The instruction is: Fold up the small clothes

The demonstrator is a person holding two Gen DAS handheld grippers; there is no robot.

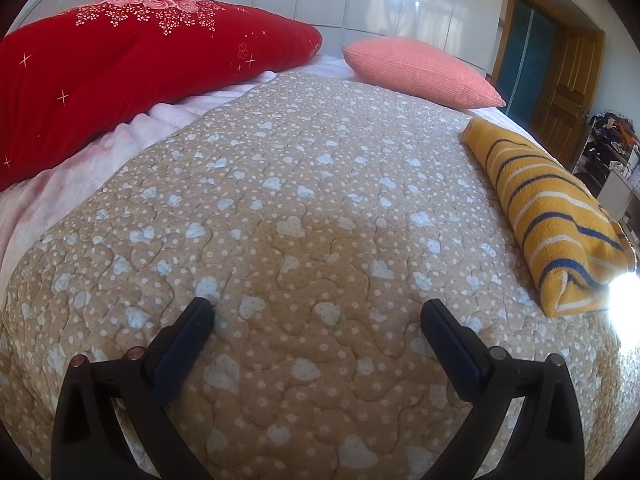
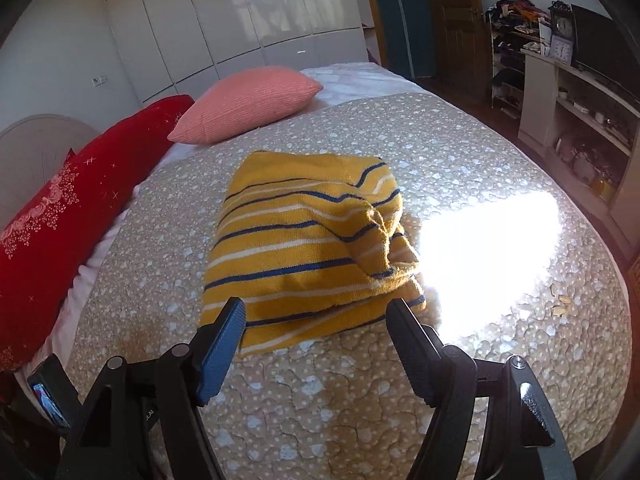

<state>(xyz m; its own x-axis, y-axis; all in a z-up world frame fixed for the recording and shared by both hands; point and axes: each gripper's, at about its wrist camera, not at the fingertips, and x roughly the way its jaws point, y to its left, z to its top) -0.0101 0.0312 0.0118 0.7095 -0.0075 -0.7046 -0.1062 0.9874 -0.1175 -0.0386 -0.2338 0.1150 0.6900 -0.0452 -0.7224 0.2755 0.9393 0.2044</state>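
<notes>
Harsh sunlit glare, fisheye-warped edges.

Sun glare is washing out the striped garment's corner at four o'clock. In the right wrist view glare is bleaching the quilt at three o'clock; shelf clutter at one o'clock is staying too small to identify.

Bed surface: free room and obstructions

Bare quilt lies open ahead of the left gripper, whose fingers stand wide with nothing between them. Obstructions: folded striped garment just ahead of the spread right gripper; red pillow and pink pillow along the quilt's far edge.
</notes>
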